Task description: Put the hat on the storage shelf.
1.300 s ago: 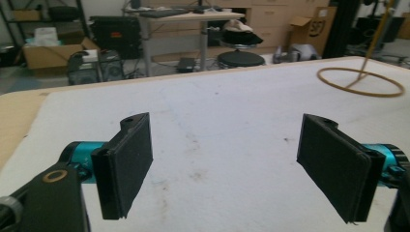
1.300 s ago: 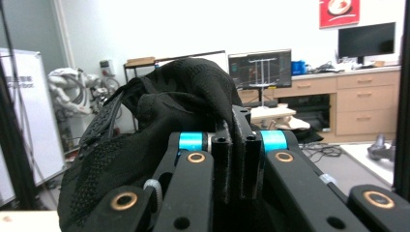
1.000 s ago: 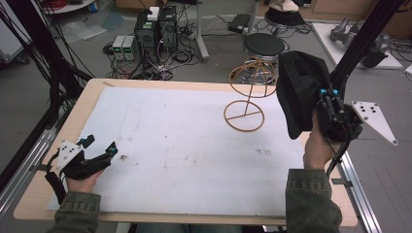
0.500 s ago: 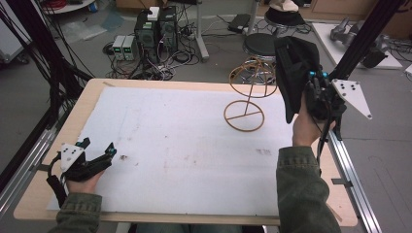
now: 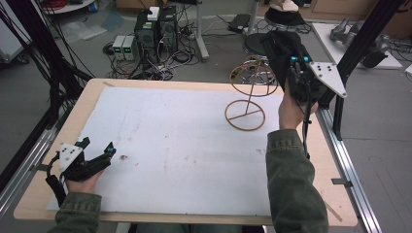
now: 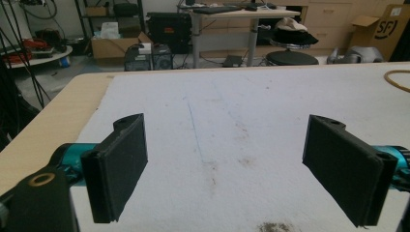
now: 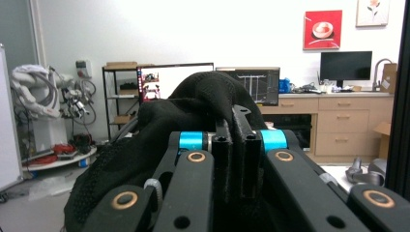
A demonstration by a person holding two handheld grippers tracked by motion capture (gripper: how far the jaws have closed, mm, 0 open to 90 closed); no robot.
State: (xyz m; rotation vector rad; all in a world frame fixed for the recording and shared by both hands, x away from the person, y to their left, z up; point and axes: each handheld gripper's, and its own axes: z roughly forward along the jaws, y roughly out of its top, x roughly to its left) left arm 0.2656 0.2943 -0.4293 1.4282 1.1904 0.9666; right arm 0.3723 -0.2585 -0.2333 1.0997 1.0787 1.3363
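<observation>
Black knit cap, soft and crumpled, pinched in right claw; left claw spread wide

"SF" on cardboard box

One black fabric hat sits pinched between the right fingers. One wire hat stand stands near it. Two grippers, one white mat, one table.

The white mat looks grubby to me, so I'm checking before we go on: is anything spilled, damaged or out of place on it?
Only brownish smudges and a small dark speck on the white mat. The wire stand stands upright.
</observation>
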